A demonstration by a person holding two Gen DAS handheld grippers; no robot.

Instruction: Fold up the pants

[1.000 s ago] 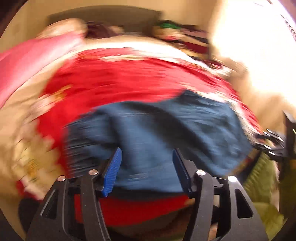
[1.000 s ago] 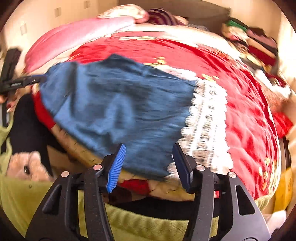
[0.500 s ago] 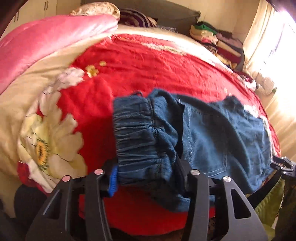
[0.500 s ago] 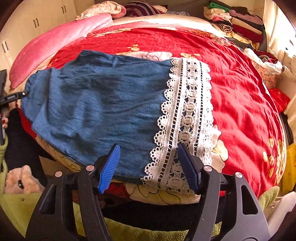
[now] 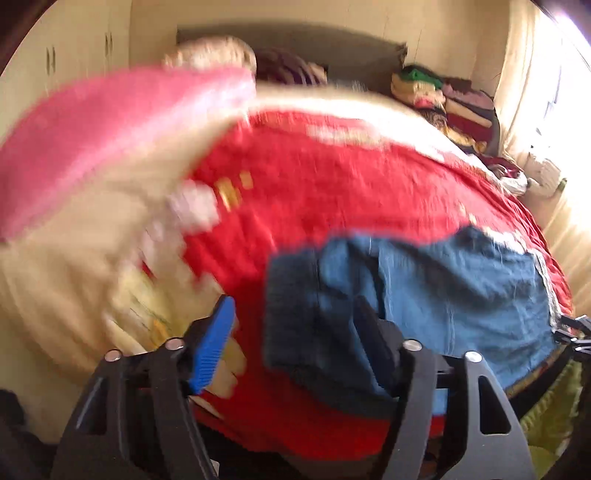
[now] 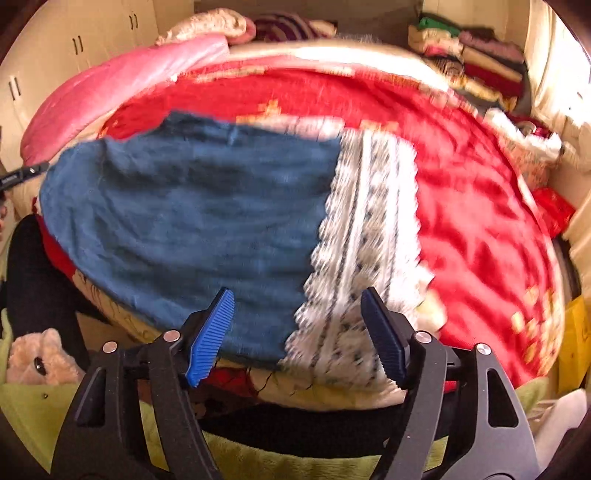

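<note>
Blue denim pants (image 6: pixel 192 218) with a white lace hem (image 6: pixel 369 236) lie flat on the red bedspread (image 6: pixel 480 229), near the bed's front edge. My right gripper (image 6: pixel 299 291) hovers over the hem corner. Its jaws are opening and the pads are off the cloth. In the blurred left wrist view the gathered waistband (image 5: pixel 295 306) lies between the opening jaws of my left gripper (image 5: pixel 294 301). The blue pad (image 5: pixel 214 343) stands apart from the fabric. Each view catches the other gripper's tips at its edge, the right gripper (image 5: pixel 572 332) and the left gripper (image 6: pixel 22 173).
A pink quilt (image 6: pixel 122 92) and pillows (image 6: pixel 210 26) lie at the back left of the bed. Folded clothes (image 6: pixel 476 51) are stacked at the back right. A plush toy (image 6: pixel 37 354) and green blanket (image 6: pixel 258 458) sit below the front edge.
The left gripper was clamped on the waistband half a second ago; now its jaws are wide and it has drawn up and left. The right jaws have widened. The pants have settled flat.
</note>
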